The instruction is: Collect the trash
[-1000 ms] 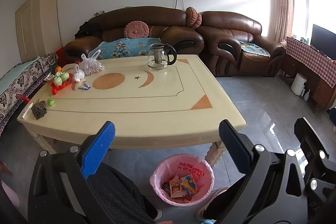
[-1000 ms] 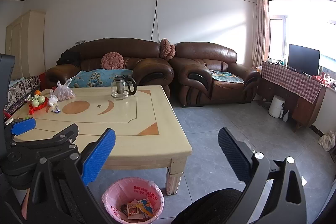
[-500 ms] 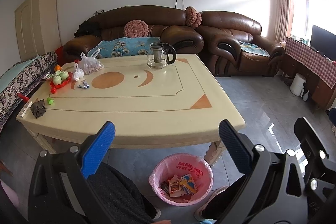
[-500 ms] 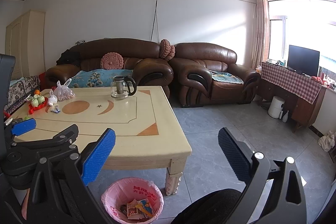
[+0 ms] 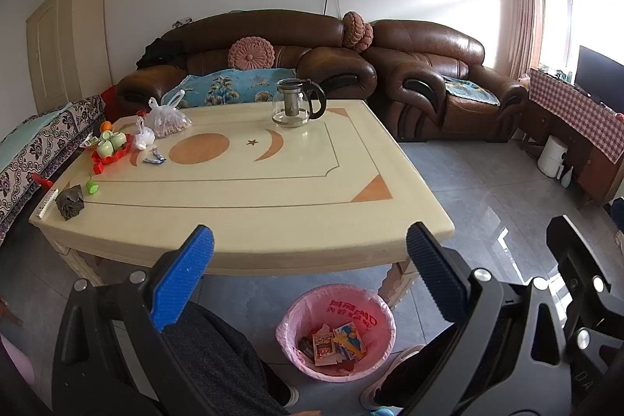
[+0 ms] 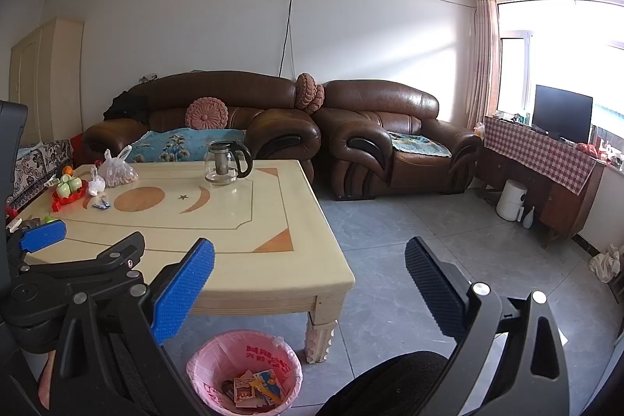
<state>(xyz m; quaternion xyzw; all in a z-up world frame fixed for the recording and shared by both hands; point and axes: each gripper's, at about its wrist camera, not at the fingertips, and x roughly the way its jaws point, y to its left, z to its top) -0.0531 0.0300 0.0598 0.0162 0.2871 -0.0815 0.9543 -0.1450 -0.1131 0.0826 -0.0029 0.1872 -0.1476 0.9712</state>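
A bin with a pink liner (image 5: 336, 332) stands on the floor by the table's near right leg, with several printed wrappers in it. It also shows in the right wrist view as the bin (image 6: 243, 373). A small blue-white wrapper (image 5: 154, 158), a dark crumpled lump (image 5: 70, 207) and a green cap (image 5: 92, 186) lie on the cream table (image 5: 241, 193) at its left side. My left gripper (image 5: 310, 252) is open and empty, held before the table's near edge above the bin. My right gripper (image 6: 310, 260) is open and empty too, to the right of the table.
A glass teapot (image 5: 294, 104) stands at the table's far middle. Plastic bags (image 5: 167, 119) and a red tray of green cups (image 5: 111, 147) sit far left. Brown sofas (image 5: 429, 80) lie behind, a dresser (image 6: 546, 174) at the right. The person's dark-clothed knees are below both grippers.
Both views have drifted only very slightly; the table and bin sit a touch further left. Both grippers stay open and empty.
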